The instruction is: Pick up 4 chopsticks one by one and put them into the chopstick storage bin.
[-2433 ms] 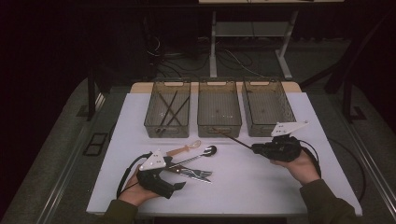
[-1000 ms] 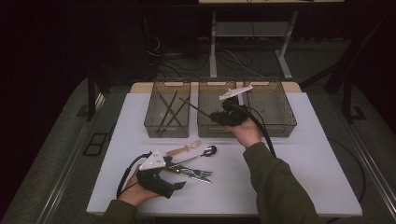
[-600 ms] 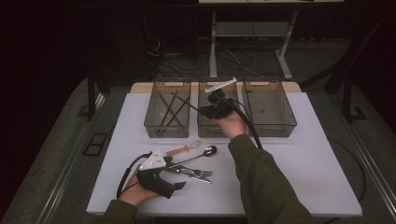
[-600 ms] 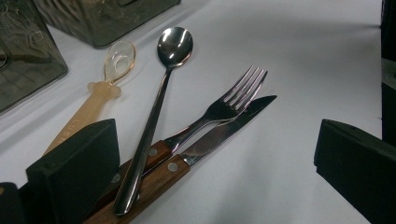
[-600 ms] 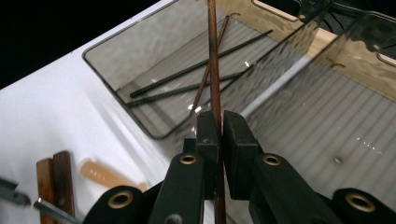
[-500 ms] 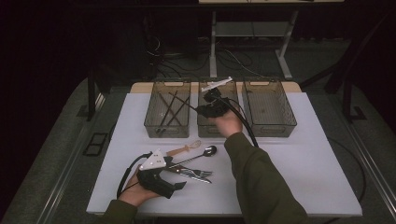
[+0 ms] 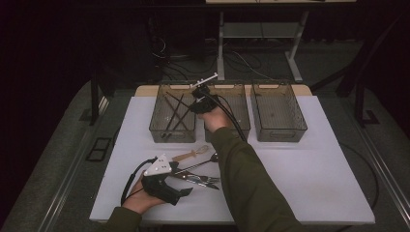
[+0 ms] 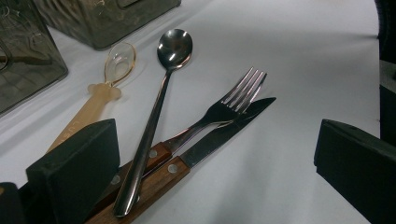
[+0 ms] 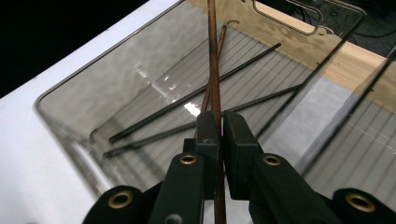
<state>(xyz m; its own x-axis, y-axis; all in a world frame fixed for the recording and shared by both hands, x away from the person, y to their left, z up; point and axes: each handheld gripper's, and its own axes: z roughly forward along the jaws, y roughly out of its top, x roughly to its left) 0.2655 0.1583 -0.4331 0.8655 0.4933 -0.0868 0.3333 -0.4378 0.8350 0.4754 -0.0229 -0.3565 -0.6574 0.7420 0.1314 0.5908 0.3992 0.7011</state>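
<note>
Dark floor and cables surrounded the white table (image 7: 314,183), and three clear bins stood in a row at its far side. From the high view, the right gripper (image 7: 199,102) was over the left bin (image 7: 159,126), with the person's sleeve (image 7: 246,183) reaching across the table toward it. In the right gripper view its two black jaws were pressed together on a thin brown chopstick (image 9: 213,70), which pointed away from the jaws over the inside of the bin. On the bottom of this bin lay several dark chopsticks (image 9: 187,100), crossing one another. The middle bin (image 7: 234,108) and the right bin (image 7: 278,111) stood just beside.

The left gripper (image 7: 162,181) rested on the near part of the table in the person's left hand. In the left gripper view its jaws stood wide apart, with nothing pressed between them. Just in front of them lay a metal spoon (image 8: 159,100), a fork (image 8: 219,112) and a knife (image 8: 219,135), both with wooden handles, and a pale wooden utensil (image 8: 100,100) with a clear loop end. The spoon lay across the two wooden handles, and the fork and the knife lay side by side, touching.
</note>
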